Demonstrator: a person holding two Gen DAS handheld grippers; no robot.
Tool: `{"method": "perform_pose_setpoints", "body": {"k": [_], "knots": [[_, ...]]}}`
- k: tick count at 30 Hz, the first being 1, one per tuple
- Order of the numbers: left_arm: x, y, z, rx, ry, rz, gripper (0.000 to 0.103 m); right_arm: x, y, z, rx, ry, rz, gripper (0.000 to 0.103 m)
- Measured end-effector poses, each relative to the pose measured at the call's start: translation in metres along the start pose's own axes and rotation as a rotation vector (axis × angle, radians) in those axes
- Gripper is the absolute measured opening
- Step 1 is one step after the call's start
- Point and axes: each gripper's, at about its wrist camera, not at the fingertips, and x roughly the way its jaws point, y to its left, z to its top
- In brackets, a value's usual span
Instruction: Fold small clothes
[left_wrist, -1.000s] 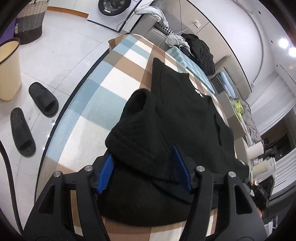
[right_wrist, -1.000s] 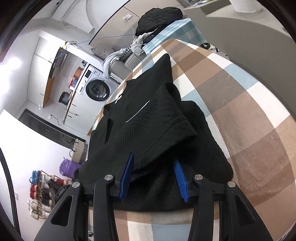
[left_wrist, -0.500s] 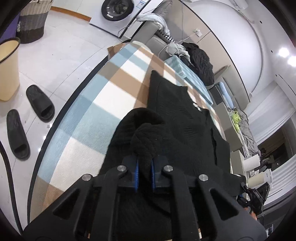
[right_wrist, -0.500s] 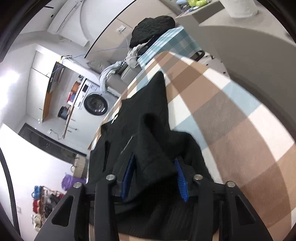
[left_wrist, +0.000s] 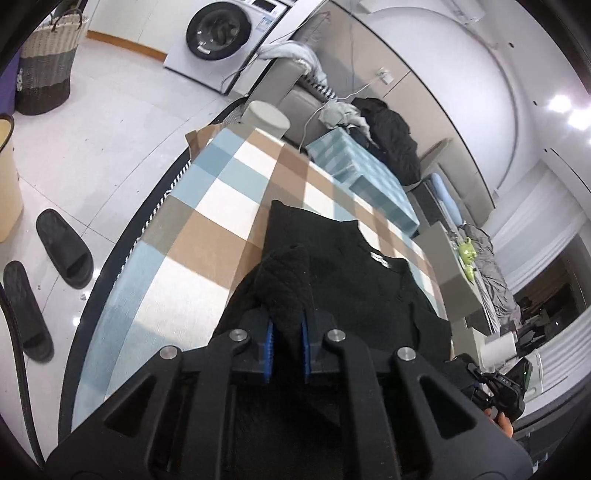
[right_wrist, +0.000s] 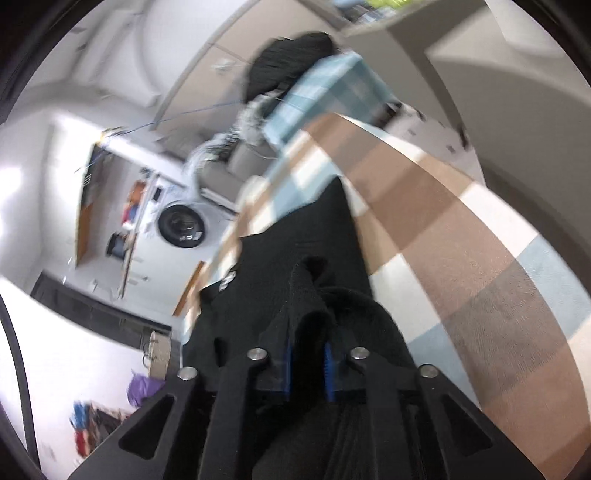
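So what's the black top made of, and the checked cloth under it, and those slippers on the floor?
Black top: seems a thick knit, maybe wool or cotton; matte, with a bumpy woven-looking texture.
Checked cloth: looks like flat woven fabric, dull, with a faint grain in its brown, blue and white squares.
Slippers: probably rubber or foam; smooth, one-piece and slightly shiny, though I can't be sure.

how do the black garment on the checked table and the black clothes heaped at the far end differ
The black garment lies spread along the checked table, its near edge bunched in the left tongs and right tongs; the black heap is crumpled and untouched. The garment shows a white label; the heap shows none. Both are dark, textured fabric.
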Motion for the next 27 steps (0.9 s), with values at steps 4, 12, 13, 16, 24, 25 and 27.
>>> {"method": "perform_pose_setpoints", "body": {"k": [4,12,13,16,24,25,27], "knots": [[0.018,0.002,0.005,-0.020,0.043,0.034,0.013,-0.004,0.000,0.008,0.002,-0.019,0.009,0.029],[-0.006,0.013,-0.017,0.024,-0.002,0.070,0.063,-0.044,0.011,-0.012,-0.250,-0.006,-0.133,0.049],[-0.010,0.014,-0.020,0.027,-0.001,0.073,0.064,-0.046,0.009,-0.019,-0.283,0.013,-0.143,0.050],[-0.026,0.018,-0.035,0.042,-0.003,0.084,0.066,-0.043,0.004,-0.039,-0.369,0.058,-0.213,0.055],[-0.046,0.023,-0.074,0.088,0.019,0.126,0.066,-0.048,-0.006,-0.074,-0.509,0.123,-0.236,0.006],[-0.049,0.024,-0.077,0.092,0.020,0.133,0.066,-0.054,-0.008,-0.078,-0.524,0.142,-0.244,0.006],[-0.051,0.024,-0.081,0.104,0.026,0.140,0.066,-0.062,-0.011,-0.086,-0.548,0.153,-0.275,0.006]]}}
